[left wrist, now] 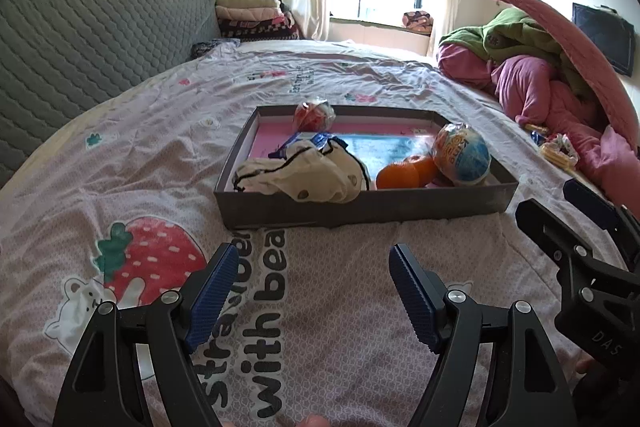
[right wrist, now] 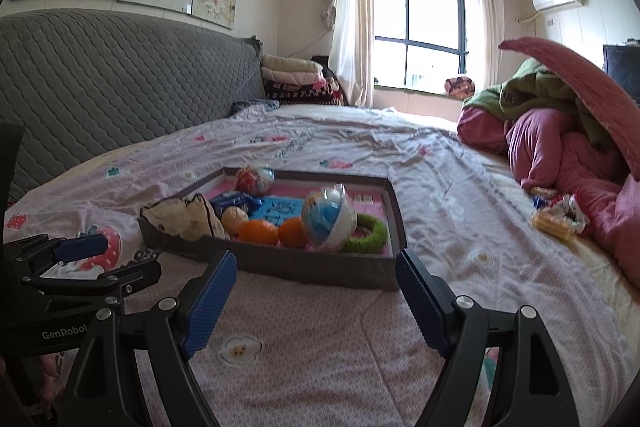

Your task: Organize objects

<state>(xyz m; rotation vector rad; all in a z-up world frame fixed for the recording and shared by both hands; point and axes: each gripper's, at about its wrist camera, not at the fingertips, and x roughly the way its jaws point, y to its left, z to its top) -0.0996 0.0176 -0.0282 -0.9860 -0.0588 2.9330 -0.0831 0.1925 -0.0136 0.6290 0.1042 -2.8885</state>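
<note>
A shallow grey box (left wrist: 360,213) with a pink floor lies on the bed. It holds a cream pouch (left wrist: 304,173), two oranges (left wrist: 404,173), a blue-and-white ball (left wrist: 464,155), a red ball (left wrist: 314,115) and a blue packet (left wrist: 312,141). In the right wrist view the box (right wrist: 312,269) also shows a green ring (right wrist: 368,233) and a blue toy (right wrist: 280,209). My left gripper (left wrist: 314,255) hangs open and empty over the sheet, just short of the box's near wall. My right gripper (right wrist: 316,259) is open and empty too, beside the left one, facing the box's near right corner.
Yellow snack packets (right wrist: 556,219) lie on the sheet at the right, against a pile of pink and green bedding (right wrist: 560,131). A grey quilted headboard (right wrist: 120,79) runs along the left, with folded blankets (right wrist: 296,79) at its far end. Printed bedsheet (left wrist: 340,307) stretches under both grippers.
</note>
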